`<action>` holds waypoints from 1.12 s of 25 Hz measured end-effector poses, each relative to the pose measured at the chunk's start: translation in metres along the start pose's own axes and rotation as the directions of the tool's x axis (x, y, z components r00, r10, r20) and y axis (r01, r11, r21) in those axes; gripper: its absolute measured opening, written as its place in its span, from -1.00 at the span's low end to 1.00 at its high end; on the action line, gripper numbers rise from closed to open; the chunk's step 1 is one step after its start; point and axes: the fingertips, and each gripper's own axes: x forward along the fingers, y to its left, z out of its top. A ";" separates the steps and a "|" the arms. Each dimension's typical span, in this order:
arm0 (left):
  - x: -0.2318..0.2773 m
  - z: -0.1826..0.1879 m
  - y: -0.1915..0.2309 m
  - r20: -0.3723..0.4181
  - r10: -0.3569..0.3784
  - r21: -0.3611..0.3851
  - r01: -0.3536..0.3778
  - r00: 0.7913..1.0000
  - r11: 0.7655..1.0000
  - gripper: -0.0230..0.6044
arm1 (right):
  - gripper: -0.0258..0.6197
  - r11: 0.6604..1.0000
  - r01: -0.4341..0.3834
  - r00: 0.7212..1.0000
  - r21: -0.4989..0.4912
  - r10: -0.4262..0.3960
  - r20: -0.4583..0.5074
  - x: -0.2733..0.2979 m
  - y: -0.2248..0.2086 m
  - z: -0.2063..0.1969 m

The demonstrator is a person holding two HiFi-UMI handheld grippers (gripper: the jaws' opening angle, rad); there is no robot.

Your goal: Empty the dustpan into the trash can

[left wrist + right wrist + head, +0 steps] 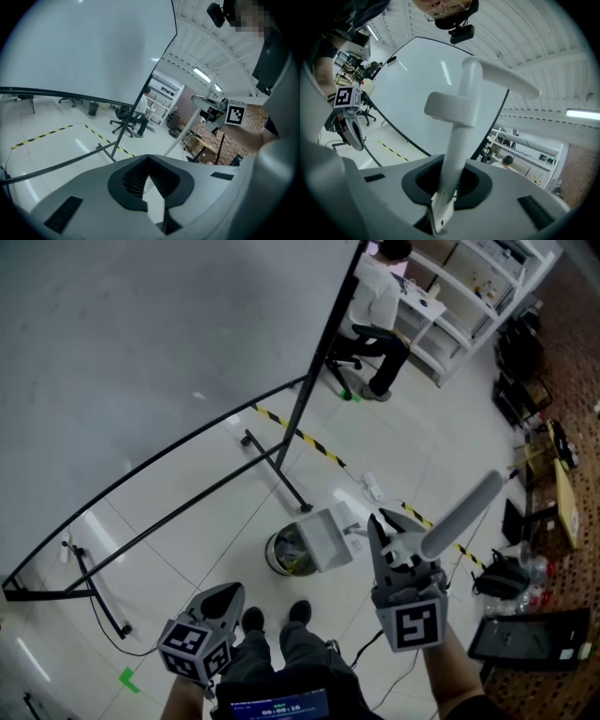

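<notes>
Tipping is in hand: the right hand-held gripper is clamped on the dustpan's handle; the dustpan hangs tilted over the trash can on the floor; the left hand-held gripper is closed and empty; the next move likely calls for a steeper tilt to clear the pan.

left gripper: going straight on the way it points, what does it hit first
Probably the floor, near the whiteboard stand's black leg; nothing nearer shows beyond the left gripper, though depth is unclear.

The dustpan hangs over the trash can's right side.
</notes>
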 end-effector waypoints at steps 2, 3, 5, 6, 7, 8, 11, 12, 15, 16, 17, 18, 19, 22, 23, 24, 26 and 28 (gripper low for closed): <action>0.000 -0.002 0.001 0.004 0.000 -0.007 0.000 1.000 1.000 -0.93 | -0.74 1.000 0.005 1.000 0.004 -0.005 0.001 0.000 0.000 0.001; 0.000 -0.002 0.002 0.009 0.000 -0.010 0.000 1.000 1.000 -0.93 | -0.73 1.000 0.004 1.000 0.000 -0.004 -0.003 0.000 0.001 0.002; -0.002 -0.006 0.006 0.011 0.006 -0.022 -0.006 1.000 1.000 -0.93 | -0.73 1.000 0.004 1.000 -0.003 -0.004 -0.011 0.001 0.003 0.002; -0.003 -0.008 0.008 0.009 0.009 -0.029 -0.009 1.000 1.000 -0.93 | -0.73 1.000 0.009 1.000 0.003 -0.009 -0.005 0.001 0.003 0.003; -0.004 -0.008 0.009 0.009 0.011 -0.031 -0.011 1.000 0.999 -0.93 | -0.73 1.000 0.014 1.000 0.008 -0.014 0.005 0.002 0.004 0.005; -0.004 -0.008 0.010 0.010 0.011 -0.032 -0.011 1.000 0.999 -0.93 | -0.73 1.000 0.017 1.000 0.009 -0.017 0.013 0.003 0.004 0.007; -0.007 -0.012 0.015 0.007 0.018 -0.045 -0.018 1.000 0.999 -0.93 | -0.73 1.000 0.017 1.000 -0.012 -0.017 0.015 0.005 0.011 0.008; -0.008 -0.015 0.017 0.006 0.022 -0.050 -0.021 1.000 0.999 -0.93 | -0.73 0.999 0.014 1.000 -0.029 -0.014 0.018 0.006 0.014 0.009; -0.009 -0.014 0.019 0.010 0.023 -0.052 -0.022 1.000 0.998 -0.93 | -0.72 0.998 -0.004 1.000 -0.069 0.006 0.022 0.008 0.018 0.013; -0.010 -0.014 0.020 0.011 0.023 -0.054 -0.023 1.000 0.998 -0.93 | -0.72 0.997 -0.008 1.000 -0.072 0.010 0.028 0.010 0.019 0.015; -0.010 -0.015 0.022 0.013 0.024 -0.057 -0.023 1.000 0.998 -0.93 | -0.72 0.997 -0.011 0.999 -0.075 0.013 0.035 0.011 0.019 0.018; -0.010 -0.016 0.023 0.017 0.024 -0.061 -0.023 1.000 0.998 -0.93 | -0.72 0.997 -0.013 0.999 -0.080 0.016 0.039 0.012 0.019 0.020; -0.011 -0.015 0.025 0.023 0.024 -0.062 -0.023 0.999 0.998 -0.93 | -0.72 0.996 -0.014 0.999 -0.086 0.017 0.037 0.013 0.019 0.021; -0.014 -0.014 0.025 0.032 0.024 -0.062 -0.022 0.999 0.998 -0.93 | -0.71 0.996 -0.009 0.999 -0.093 0.012 0.029 0.012 0.019 0.023; -0.015 -0.014 0.025 0.031 0.025 -0.063 -0.023 0.999 0.998 -0.93 | -0.71 0.995 -0.008 1.000 -0.095 0.011 0.028 0.011 0.019 0.024; -0.017 -0.014 0.024 0.031 0.026 -0.064 -0.024 0.999 0.998 -0.93 | -0.71 0.995 -0.008 0.999 -0.098 0.011 0.030 0.010 0.018 0.025; -0.019 -0.014 0.025 0.032 0.030 -0.068 -0.028 0.999 0.997 -0.93 | -0.71 0.996 -0.002 1.000 -0.089 0.005 0.029 0.010 0.016 0.026; -0.018 -0.016 0.029 0.036 0.031 -0.072 -0.029 0.999 0.997 -0.93 | -0.71 0.998 0.011 1.000 -0.068 -0.010 0.017 0.011 0.011 0.023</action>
